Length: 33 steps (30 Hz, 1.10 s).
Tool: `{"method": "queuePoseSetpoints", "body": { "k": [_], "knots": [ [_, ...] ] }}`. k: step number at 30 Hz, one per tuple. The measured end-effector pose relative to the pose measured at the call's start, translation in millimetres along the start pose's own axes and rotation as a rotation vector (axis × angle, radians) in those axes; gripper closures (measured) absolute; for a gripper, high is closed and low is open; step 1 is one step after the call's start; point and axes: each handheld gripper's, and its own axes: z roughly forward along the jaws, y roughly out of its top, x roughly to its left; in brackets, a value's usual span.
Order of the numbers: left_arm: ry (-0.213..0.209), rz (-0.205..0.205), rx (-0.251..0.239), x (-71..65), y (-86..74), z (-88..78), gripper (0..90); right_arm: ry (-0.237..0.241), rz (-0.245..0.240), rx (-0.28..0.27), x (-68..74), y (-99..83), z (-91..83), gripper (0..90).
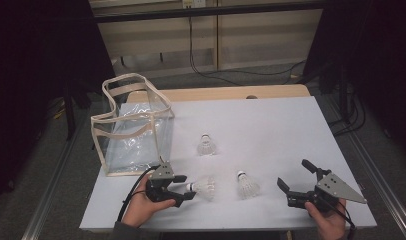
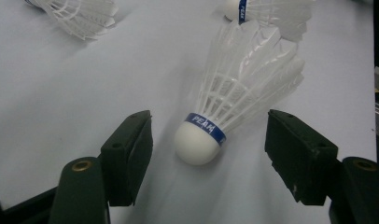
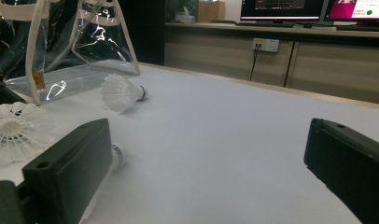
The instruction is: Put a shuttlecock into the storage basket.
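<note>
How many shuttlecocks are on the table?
3. One shuttlecock lies between the left gripper's open jaws, one beside it to the right, one farther back near the clear bag.

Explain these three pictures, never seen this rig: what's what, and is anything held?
No robot arm: a person holds hand tongs, one per hand. The high view looks down on the white table; the other two views ride on each pair of tongs, looking along its black jaws. On the table lie three shuttlecocks and a clear bag. The left tongs straddle the near shuttlecock at its cork, jaws apart, not touching. The right tongs are open, empty. Nothing is held yet.
</note>
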Motion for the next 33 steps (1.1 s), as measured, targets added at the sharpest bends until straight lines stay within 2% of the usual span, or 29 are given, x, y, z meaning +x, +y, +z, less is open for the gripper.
{"method": "queuePoseSetpoints", "body": {
  "k": [2,9,19,23,28,33],
  "knots": [
    [0.000,-0.009,0.010,0.3,0.3,0.9,33.3,-0.002,0.000,0.002,0.0,-0.1,-0.1,1.0],
    [-0.004,0.005,0.047,-0.4,1.6,5.1,36.2,0.000,-0.003,0.002,0.0,-0.1,0.0,1.1],
    [-0.008,0.020,0.074,-0.7,3.3,9.5,41.1,0.001,-0.001,0.002,-0.4,-0.4,0.0,1.2],
    [-0.008,0.011,0.071,-0.6,3.3,11.7,42.5,0.003,-0.001,0.003,-0.8,-0.4,-0.2,1.2],
    [-0.009,0.024,0.085,-0.3,4.6,13.5,44.3,0.001,0.002,0.004,-1.3,-0.5,-0.4,1.3],
    [-0.013,0.019,0.088,-0.1,5.5,15.1,45.9,-0.001,0.003,0.003,-1.7,-0.5,-0.6,1.4]
  ]
}}
